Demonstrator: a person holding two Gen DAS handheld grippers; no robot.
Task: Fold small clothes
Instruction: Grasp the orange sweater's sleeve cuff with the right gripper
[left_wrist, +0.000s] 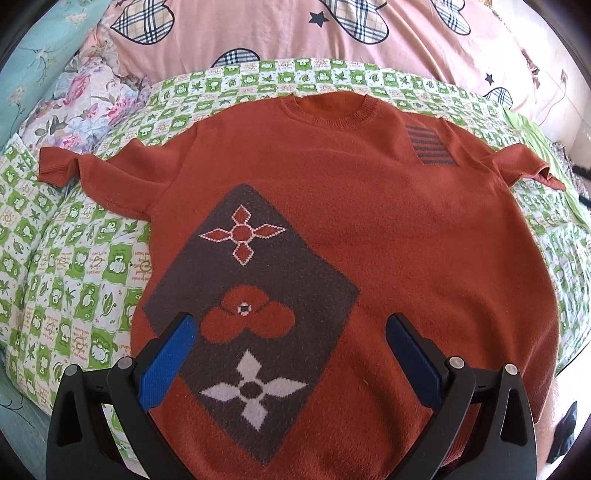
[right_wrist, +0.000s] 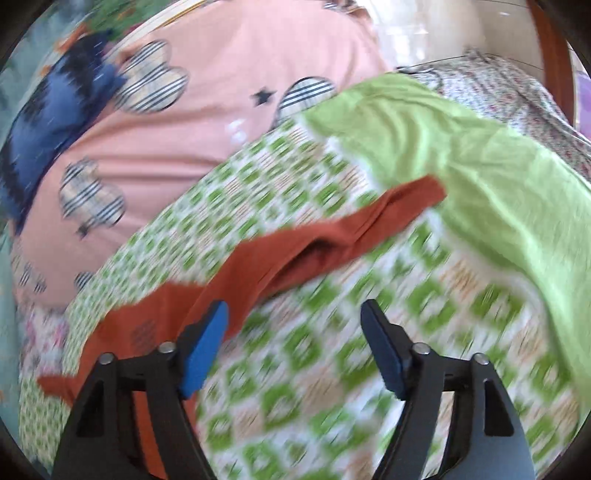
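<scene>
A rust-orange short-sleeved sweater (left_wrist: 369, 229) lies flat, front up, on a green-and-white checked sheet (left_wrist: 74, 266). It has a brown diamond panel with flower motifs (left_wrist: 251, 314) and a striped patch (left_wrist: 430, 144). My left gripper (left_wrist: 290, 332) is open above the sweater's lower part, holding nothing. In the blurred right wrist view, my right gripper (right_wrist: 293, 317) is open and empty over the sheet (right_wrist: 332, 369), beside the sweater's right sleeve (right_wrist: 332, 243).
A pink quilt with plaid hearts (left_wrist: 295, 29) lies behind the sweater. A floral pillow (left_wrist: 85, 99) is at the back left. A plain green cloth (right_wrist: 480, 158) lies past the right sleeve, and a dark blue garment (right_wrist: 55, 118) on the quilt.
</scene>
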